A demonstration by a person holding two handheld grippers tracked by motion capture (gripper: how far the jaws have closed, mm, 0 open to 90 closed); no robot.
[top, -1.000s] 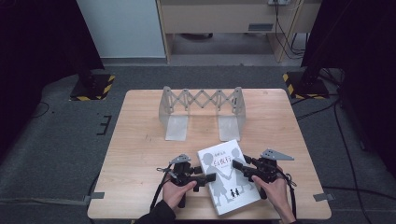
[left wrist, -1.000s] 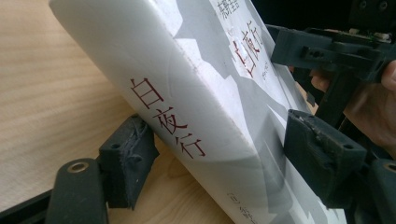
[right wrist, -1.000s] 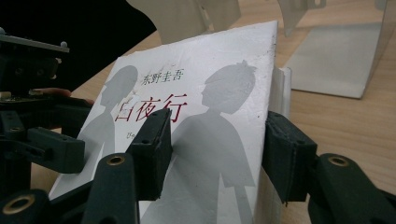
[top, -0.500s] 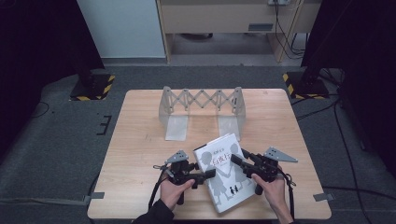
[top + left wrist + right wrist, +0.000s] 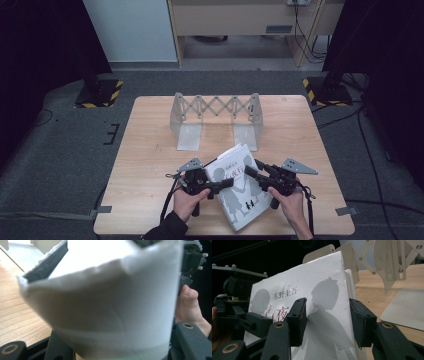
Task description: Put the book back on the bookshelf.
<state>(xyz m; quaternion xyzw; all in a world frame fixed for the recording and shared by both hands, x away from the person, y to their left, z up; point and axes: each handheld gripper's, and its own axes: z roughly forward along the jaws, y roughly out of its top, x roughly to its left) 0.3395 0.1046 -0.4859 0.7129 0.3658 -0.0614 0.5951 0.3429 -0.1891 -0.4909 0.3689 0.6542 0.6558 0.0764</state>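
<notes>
While both grippers sit over the near edge of the desk [image 5: 150, 150], I see the book [image 5: 239, 192] between them, its far end tipped up off the wood, near end toward the person's side. The left gripper [image 5: 224, 183] comes in from the book's left edge; its jaws have just been closing, and in the left gripper view the white pages [image 5: 110, 302] fill the gap between them, pressed from both sides, so I note it as gripping the book. The right gripper [image 5: 250, 172] reaches over the book's right edge. In the right gripper view one jaw lies flat on the front cover [image 5: 319, 315] and the other sits past the spine side; its jaws have just been closing too, and I cannot tell whether they actually clamp. An accordion-style rack [image 5: 216, 112] stands upright near the far edge, well apart from the book.
</notes>
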